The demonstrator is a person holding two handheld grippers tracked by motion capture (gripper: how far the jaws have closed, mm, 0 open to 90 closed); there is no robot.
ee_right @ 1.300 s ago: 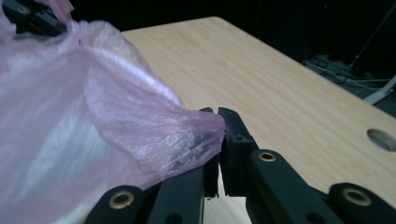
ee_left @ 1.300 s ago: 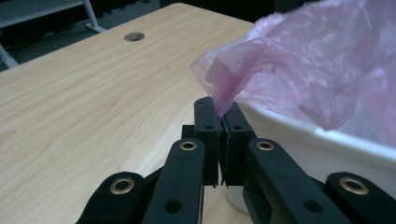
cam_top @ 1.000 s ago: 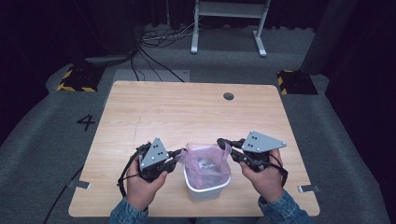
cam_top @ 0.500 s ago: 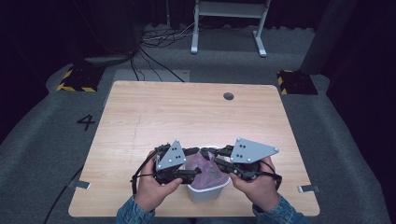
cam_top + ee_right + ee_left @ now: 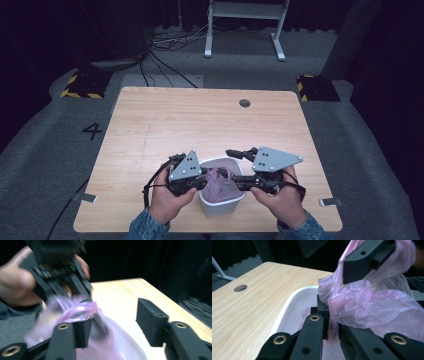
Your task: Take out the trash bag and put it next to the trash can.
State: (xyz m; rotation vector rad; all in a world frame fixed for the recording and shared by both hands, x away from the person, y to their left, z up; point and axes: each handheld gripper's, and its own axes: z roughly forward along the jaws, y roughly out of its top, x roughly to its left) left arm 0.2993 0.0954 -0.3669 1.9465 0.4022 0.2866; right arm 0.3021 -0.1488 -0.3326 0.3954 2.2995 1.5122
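Observation:
A small white bin (image 5: pixel 223 207) stands near the table's front edge with a crumpled pink plastic bag (image 5: pixel 218 183) in it. My left gripper (image 5: pixel 205 181) reaches in from the bin's left and is shut on a fold of the pink bag (image 5: pixel 374 307), over the white rim (image 5: pixel 294 297). My right gripper (image 5: pixel 234 170) is at the bin's right with its jaws spread wide. In the right gripper view, the bag (image 5: pixel 77 311) drapes over one jaw of the right gripper (image 5: pixel 116 325), and the other jaw is bare. That view is blurred.
The wooden table (image 5: pixel 200 120) has a round cable hole (image 5: pixel 244 103) at the back right. The person's hands hold both grippers at the front edge. Grey floor, cables and a stand's legs lie beyond the table.
Both grippers have come in from either side of the bin to its rim. The bag, held up and spread between them before, now sits lower in the bin.

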